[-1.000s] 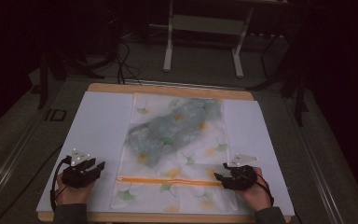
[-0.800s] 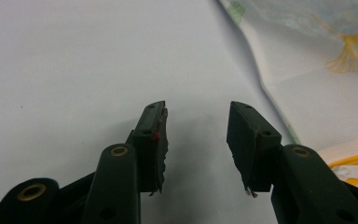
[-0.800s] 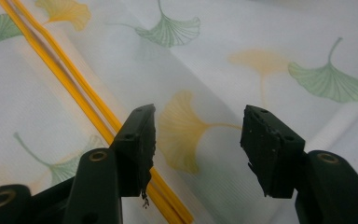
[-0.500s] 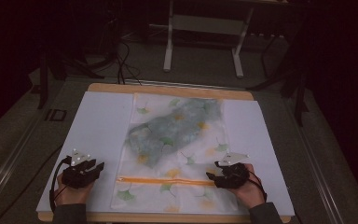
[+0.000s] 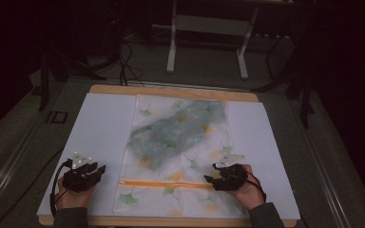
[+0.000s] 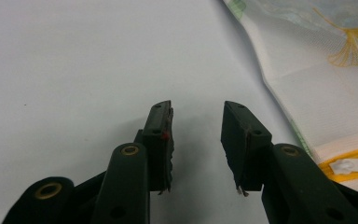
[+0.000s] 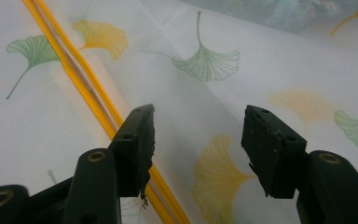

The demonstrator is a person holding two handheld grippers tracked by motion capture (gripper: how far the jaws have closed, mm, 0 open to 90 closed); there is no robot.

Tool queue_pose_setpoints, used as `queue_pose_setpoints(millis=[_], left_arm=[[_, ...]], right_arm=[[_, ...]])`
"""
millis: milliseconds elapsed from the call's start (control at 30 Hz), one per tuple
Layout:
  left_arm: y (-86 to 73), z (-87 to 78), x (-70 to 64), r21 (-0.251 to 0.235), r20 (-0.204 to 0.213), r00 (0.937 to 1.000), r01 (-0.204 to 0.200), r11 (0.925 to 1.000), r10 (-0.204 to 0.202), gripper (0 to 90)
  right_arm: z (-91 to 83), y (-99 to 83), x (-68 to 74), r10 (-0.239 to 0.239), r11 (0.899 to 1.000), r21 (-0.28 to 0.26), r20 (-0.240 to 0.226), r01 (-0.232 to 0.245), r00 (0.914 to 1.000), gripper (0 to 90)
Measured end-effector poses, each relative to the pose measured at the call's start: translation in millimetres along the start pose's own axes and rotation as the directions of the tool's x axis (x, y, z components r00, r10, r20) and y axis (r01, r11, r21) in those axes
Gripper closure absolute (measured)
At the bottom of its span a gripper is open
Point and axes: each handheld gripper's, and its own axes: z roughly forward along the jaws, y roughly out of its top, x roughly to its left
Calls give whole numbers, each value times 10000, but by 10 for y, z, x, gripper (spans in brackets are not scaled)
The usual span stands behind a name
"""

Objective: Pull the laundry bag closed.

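A white mesh bag (image 5: pixel 180 142) printed with green and yellow ginkgo leaves lies flat on the table. A grey-green garment (image 5: pixel 171 130) shows through it. An orange zipper (image 5: pixel 161 184) runs across its near end, seen also as the orange zipper (image 7: pixel 84 88) in the right gripper view. My right gripper (image 5: pixel 215 178) hovers open over the zipper's right end, jaws apart above the mesh (image 7: pixel 198 135). My left gripper (image 5: pixel 95 171) rests open on the white sheet, left of the bag's edge (image 6: pixel 303 93). A white zipper pull (image 6: pixel 349 164) sits at its right.
A white sheet (image 5: pixel 95 128) covers a wooden board (image 5: pixel 171 90) under the bag. A metal stand (image 5: pixel 209 38) and cables stand on the dark floor beyond the table. A person's hands hold both grippers near the front edge.
My right gripper has slid left along the bag toward the zipper's right end. The left gripper has stayed in place.
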Motion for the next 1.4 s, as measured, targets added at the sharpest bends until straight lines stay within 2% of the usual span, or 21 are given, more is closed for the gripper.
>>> queue_pose_setpoints(millis=[333, 767, 1067, 1400], left_arm=[[1, -4, 0, -37, 102, 9999, 54, 10000, -53, 639], [8, 1, -17, 19, -44, 9999, -108, 9999, 108, 622], [5, 0, 13, 41, 14, 10000, 86, 10000, -86, 605], [11, -13, -6, -28, -226, 9996, -191, 9998, 190, 602]], right_arm=[[42, 96, 66, -308, 9995, 69, -147, 309, 9994, 434], [149, 240, 202, -724, 9972, 130, -473, 731, 9963, 430], [226, 338, 286, -998, 9949, 111, -677, 1007, 9927, 431], [340, 463, 405, -1303, 9911, 130, -962, 1321, 9868, 430]])
